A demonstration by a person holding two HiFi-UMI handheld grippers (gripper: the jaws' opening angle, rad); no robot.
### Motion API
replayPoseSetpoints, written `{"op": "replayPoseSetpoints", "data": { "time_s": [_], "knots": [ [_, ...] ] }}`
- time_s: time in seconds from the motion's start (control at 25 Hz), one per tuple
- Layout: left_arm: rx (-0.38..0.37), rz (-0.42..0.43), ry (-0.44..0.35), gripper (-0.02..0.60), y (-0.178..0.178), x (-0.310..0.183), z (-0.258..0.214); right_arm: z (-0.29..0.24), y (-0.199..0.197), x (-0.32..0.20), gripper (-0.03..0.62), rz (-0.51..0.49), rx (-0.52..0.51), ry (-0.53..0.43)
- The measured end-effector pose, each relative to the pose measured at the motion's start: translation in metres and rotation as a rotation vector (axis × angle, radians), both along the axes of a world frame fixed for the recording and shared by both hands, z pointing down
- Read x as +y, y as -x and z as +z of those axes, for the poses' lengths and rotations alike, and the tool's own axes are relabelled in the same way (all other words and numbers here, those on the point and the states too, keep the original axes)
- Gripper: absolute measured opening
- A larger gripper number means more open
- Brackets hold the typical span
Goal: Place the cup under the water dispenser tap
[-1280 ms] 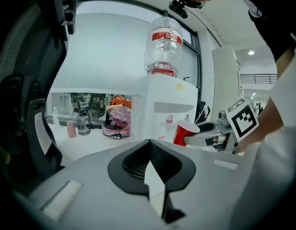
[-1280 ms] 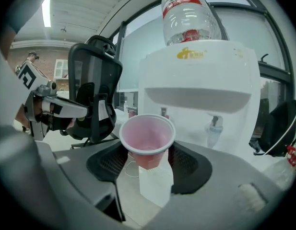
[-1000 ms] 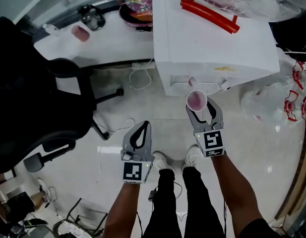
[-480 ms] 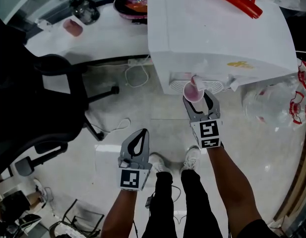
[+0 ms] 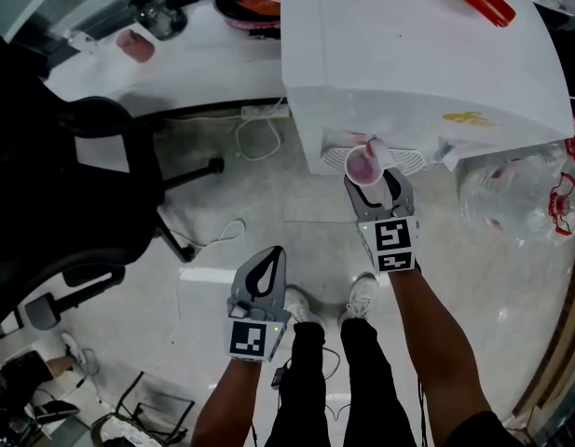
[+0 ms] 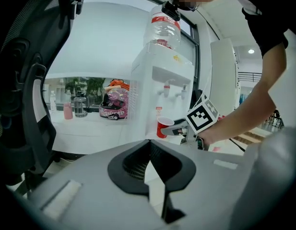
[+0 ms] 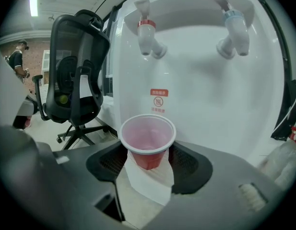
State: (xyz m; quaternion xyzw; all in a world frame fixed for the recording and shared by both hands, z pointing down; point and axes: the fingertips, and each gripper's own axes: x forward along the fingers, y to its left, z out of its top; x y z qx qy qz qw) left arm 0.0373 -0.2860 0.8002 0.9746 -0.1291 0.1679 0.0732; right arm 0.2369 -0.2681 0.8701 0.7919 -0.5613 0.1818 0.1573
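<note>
**Cup held below the red tap**

Nearest the person, the left gripper (image 5: 272,254) hangs low over the floor (image 5: 222,212), just ahead of the shoes (image 5: 302,303). Its jaws are pressed together with nothing between them. It points toward the dispenser (image 7: 200,99) but is well apart from it.

The right gripper (image 5: 375,182) reaches further forward. Its jaws pinch the cup (image 7: 148,140) low on its wall, one pad on each side. The cup is red outside and pale pink inside, and it is held upright with its mouth up. It sits close to the dispenser's white front, directly below the red tap (image 7: 148,36), with a gap between rim and spout. The blue tap (image 7: 232,32) is off to the right of the cup.

In the head view the cup's rim lies beside the tray (image 5: 410,161) at the dispenser's front. Whether its base touches the tray cannot be told.

Farther off, the left gripper view shows a clear bottle (image 6: 162,28) standing neck-down on top of the dispenser. A white desk (image 5: 203,63) runs away to the dispenser's left. A black chair (image 5: 54,184) stands in front of that desk, well apart from both grippers.
</note>
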Motion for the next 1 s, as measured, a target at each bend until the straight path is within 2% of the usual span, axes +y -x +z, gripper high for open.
{"op": "replayPoseSetpoints", "data": {
  "time_s": [0.44, 0.64, 0.84, 1.0],
  "knots": [
    [-0.018, 0.013, 0.014, 0.017, 0.01, 0.007, 0.005, 0.006, -0.003, -0.007, 0.285, 0.032, -0.005, -0.002],
    [-0.012, 0.001, 0.025, 0.017, 0.013, 0.005, 0.0, 0.01, 0.002, -0.004, 0.337, 0.031, -0.01, 0.006],
    [-0.006, 0.008, 0.022, 0.017, 0.013, 0.007, -0.005, 0.005, 0.009, 0.013, 0.337, 0.039, -0.011, 0.001],
    [0.01, 0.002, 0.011, 0.017, 0.011, 0.005, -0.017, -0.019, 0.02, 0.021, 0.318, 0.054, -0.02, -0.053]
  ]
}}
